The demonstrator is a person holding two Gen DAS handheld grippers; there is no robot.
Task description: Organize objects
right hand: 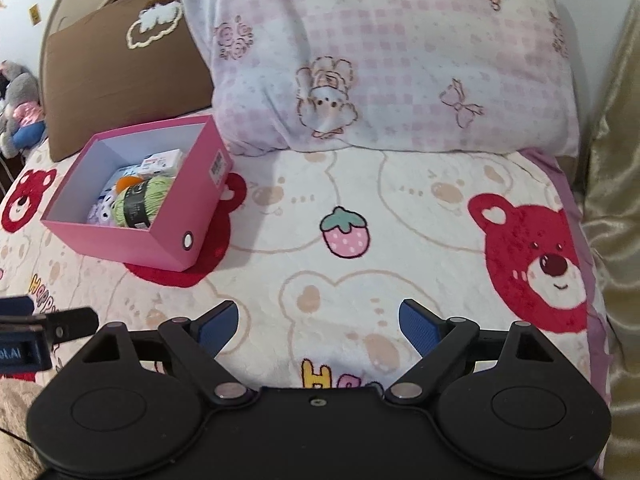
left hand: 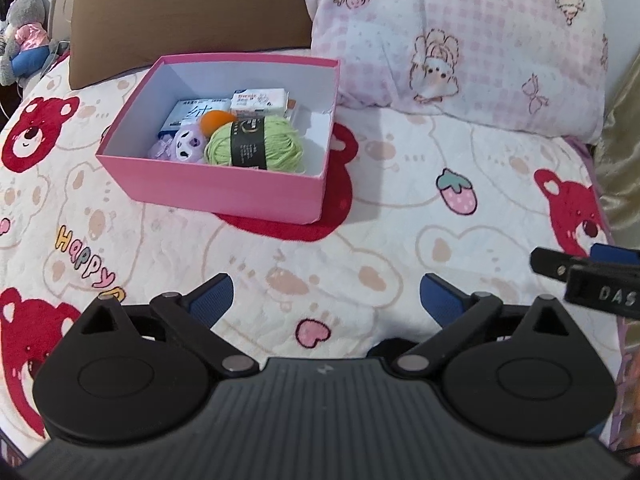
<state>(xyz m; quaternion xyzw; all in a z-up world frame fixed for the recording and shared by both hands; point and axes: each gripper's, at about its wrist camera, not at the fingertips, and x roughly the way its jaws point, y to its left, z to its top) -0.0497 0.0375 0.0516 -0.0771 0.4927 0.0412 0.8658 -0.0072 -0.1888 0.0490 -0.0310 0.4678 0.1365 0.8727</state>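
Note:
A pink box [left hand: 224, 192] [right hand: 132, 246] with no lid sits on the bear-print blanket [left hand: 360, 248]. Inside lie a green yarn ball [left hand: 256, 146] [right hand: 142, 202] with a dark band, an orange ball [left hand: 216, 121], a small purple and white toy [left hand: 188, 143], a white packet [left hand: 260, 100] and a blue and white packet [left hand: 188, 114]. My left gripper [left hand: 326, 302] stands open over bare blanket in front of the box, nothing between its blue pads. My right gripper [right hand: 319, 326] is open too, right of the box, over the blanket. The right gripper's tip [left hand: 580, 276] shows at the left view's right edge.
A pink checked pillow [left hand: 460, 40] [right hand: 380, 52] and a brown cushion [left hand: 180, 12] [right hand: 120, 80] lie behind the box. A grey plush toy [left hand: 24, 28] sits at the far left. Gold fabric [right hand: 616, 200] hangs along the right side of the bed.

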